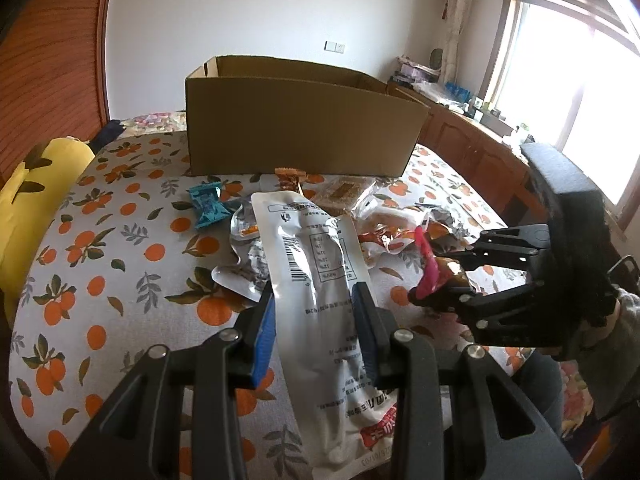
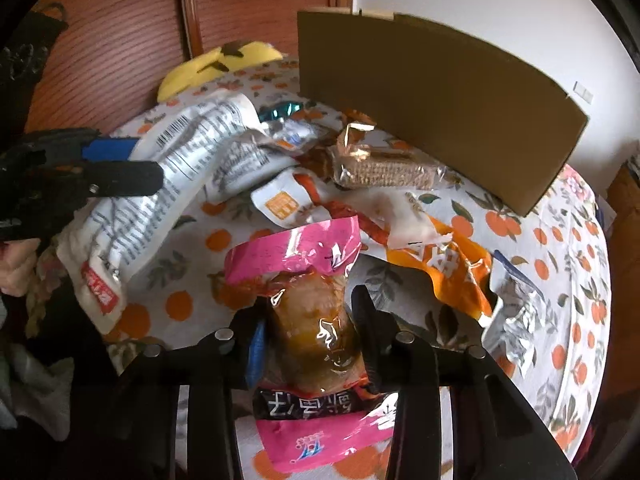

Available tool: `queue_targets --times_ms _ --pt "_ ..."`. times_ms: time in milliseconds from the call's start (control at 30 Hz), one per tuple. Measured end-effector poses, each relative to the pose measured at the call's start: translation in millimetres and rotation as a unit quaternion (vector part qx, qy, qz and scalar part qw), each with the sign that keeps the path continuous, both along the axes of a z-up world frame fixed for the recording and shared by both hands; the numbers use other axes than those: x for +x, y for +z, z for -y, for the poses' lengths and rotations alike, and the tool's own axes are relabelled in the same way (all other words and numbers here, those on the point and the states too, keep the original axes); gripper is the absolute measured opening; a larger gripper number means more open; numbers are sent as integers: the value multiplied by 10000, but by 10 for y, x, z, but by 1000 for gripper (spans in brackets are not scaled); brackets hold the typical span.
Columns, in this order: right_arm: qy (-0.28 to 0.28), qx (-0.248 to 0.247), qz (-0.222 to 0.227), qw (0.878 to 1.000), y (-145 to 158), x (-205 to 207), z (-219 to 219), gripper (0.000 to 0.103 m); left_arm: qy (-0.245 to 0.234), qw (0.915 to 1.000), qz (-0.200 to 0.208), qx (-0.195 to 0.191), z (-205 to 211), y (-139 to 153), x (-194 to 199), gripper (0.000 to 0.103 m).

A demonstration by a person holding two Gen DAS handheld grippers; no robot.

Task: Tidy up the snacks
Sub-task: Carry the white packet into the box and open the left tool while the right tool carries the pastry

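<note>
My left gripper (image 1: pixel 316 300) is shut on a long white snack pouch (image 1: pixel 316 264) with a barcode, held above the bed; the pouch also shows in the right wrist view (image 2: pixel 168 172). My right gripper (image 2: pixel 308 312) is shut on a pink packet (image 2: pixel 308 320) with a brown snack inside; the right gripper also shows in the left wrist view (image 1: pixel 436 276), to the right of the pouch. An open cardboard box (image 1: pixel 304 128) stands on the bed beyond a pile of loose snacks (image 1: pixel 360 216). The box also shows in the right wrist view (image 2: pixel 432 96).
The bed has an orange-print cover (image 1: pixel 120 264). A teal packet (image 1: pixel 206 204) lies left of the pile. A clear-wrapped cracker pack (image 2: pixel 384 168) and an orange packet (image 2: pixel 448 268) lie near the box. A yellow plush (image 1: pixel 28 200) lies at the bed's left edge. Wooden cabinets (image 1: pixel 472 144) stand under the window.
</note>
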State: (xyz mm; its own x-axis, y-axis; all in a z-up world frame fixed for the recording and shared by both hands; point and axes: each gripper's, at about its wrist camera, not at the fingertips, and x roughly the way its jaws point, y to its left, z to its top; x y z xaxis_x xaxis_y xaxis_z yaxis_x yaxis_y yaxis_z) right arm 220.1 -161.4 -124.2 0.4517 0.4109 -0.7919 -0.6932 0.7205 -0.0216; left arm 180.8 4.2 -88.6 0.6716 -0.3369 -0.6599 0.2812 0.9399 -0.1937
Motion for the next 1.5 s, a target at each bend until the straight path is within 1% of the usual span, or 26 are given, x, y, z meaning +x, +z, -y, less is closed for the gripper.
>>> queue_targets --times_ms 100,333,500,800,1033,1200,1333,1400,1500 --pt "-116 182 99 9997 124 -49 49 37 -10 10000 61 -29 1 52 -33 35" --pt "-362 566 365 9971 490 -77 145 36 -39 9995 321 -62 -14 287 -38 35" --pt "-477 665 535 9952 690 -54 196 36 -69 9985 542 9 -30 479 70 35" --pt "-677 718 656 9930 843 92 263 36 -149 9966 804 133 -29 672 324 35" --pt "-813 718 717 9915 1002 326 317 36 -207 9946 1003 196 -22 866 606 35" --pt "-970 801 739 9893 1291 516 369 34 -260 9946 1007 -13 -54 1116 833 35" --pt "-990 769 877 9882 1517 691 360 33 -296 9922 1206 93 -38 1340 1006 35" --pt "-1003 872 880 9872 1605 841 373 33 -286 9916 1258 98 -47 1406 1100 35" --pt "-1020 875 925 9866 1669 1017 350 33 -287 9910 1305 115 -50 1456 1258 35"
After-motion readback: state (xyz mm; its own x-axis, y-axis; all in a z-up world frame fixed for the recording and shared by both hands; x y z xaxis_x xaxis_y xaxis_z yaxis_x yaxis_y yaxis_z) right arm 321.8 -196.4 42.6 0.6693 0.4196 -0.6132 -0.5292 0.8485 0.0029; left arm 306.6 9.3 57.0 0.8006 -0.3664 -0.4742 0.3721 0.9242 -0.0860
